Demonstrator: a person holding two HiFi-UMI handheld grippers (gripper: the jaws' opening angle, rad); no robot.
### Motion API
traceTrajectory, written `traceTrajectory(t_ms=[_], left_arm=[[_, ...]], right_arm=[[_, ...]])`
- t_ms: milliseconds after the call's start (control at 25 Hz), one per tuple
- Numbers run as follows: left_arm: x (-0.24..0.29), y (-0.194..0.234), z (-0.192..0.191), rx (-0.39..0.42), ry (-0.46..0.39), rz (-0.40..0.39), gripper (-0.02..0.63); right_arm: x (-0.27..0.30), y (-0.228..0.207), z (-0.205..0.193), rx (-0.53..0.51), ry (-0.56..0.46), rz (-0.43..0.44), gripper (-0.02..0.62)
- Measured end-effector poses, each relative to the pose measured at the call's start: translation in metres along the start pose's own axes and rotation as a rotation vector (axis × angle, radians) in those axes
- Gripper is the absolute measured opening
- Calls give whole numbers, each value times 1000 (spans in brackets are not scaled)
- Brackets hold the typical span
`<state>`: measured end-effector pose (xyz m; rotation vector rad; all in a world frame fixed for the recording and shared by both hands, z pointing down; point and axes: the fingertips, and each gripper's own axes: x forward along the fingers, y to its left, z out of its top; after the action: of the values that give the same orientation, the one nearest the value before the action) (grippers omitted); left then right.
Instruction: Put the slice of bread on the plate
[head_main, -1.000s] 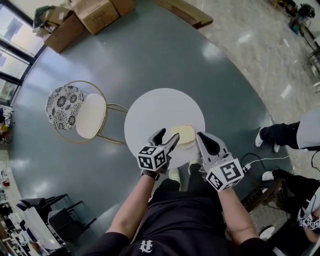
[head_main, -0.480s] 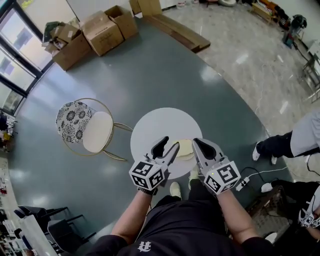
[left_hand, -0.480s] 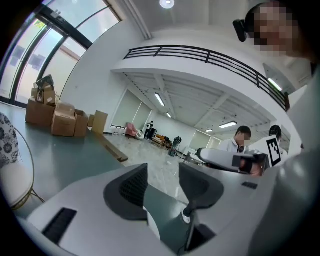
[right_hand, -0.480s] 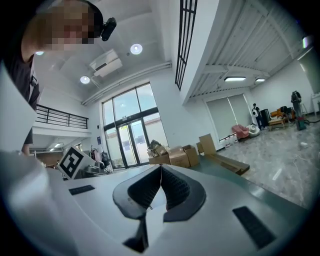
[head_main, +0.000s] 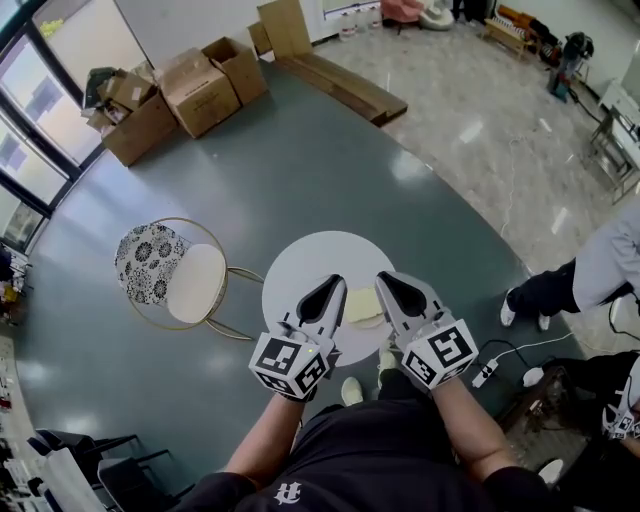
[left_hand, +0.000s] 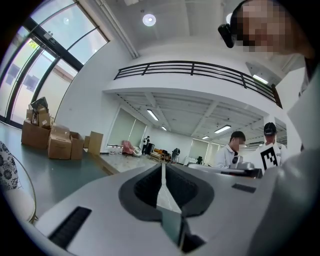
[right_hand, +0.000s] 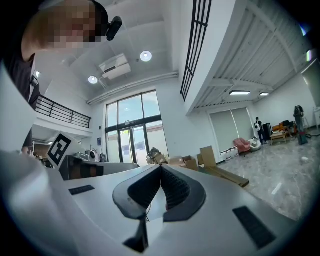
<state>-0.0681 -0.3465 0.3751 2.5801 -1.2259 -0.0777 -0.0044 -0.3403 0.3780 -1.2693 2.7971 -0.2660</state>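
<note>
Left gripper (head_main: 335, 286), jaws just closing on nothing, and right gripper (head_main: 383, 281), jaws together, hover above bread (head_main: 363, 305) at the table's (head_main: 300, 265) near edge.

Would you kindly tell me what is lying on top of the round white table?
A bread slice on a plate, near the table's front edge. The left gripper and right gripper cover both sides of it.
</note>
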Motion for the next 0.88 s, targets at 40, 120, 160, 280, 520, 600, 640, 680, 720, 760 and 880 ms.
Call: traceTrajectory(t_ms=[40, 120, 160, 280, 520, 600, 640, 680, 720, 760, 880], left_arm=[[-1, -2, 2, 2, -6, -3, 31], [-4, -5, 5, 3, -14, -8, 31], [-5, -7, 6, 3, -16, -11, 31], [-7, -13, 5, 11, -17, -12, 14], [5, -7, -2, 7, -11, -6, 6], [11, -2, -1, 10, -9, -1, 6], [14, 1, -1, 12, -8, 2, 6], [17, 3, -2, 14, -7, 7, 6], [21, 5, -3, 16, -5, 13, 6], [24, 7, -5, 18, -4, 18, 6], [30, 9, -7, 20, -2, 27, 6]], right_arm=[[-1, 2, 2, -2, -3, 0, 6], [-3, 5, 4, -5, -3, -3, 6], [-4, 7, 5, -6, -3, -3, 6], [-7, 12, 6, -7, -6, -2, 6], [0, 6, 8, -19, 6, -13, 5], [7, 3, 9, -37, 13, -17, 5], [11, 2, 9, -47, 17, -18, 5], [14, 0, 8, -57, 20, -20, 5], [17, -3, 7, -63, 22, -23, 5], [18, -5, 7, -67, 23, -25, 5], [20, -10, 7, -63, 17, -29, 5]])
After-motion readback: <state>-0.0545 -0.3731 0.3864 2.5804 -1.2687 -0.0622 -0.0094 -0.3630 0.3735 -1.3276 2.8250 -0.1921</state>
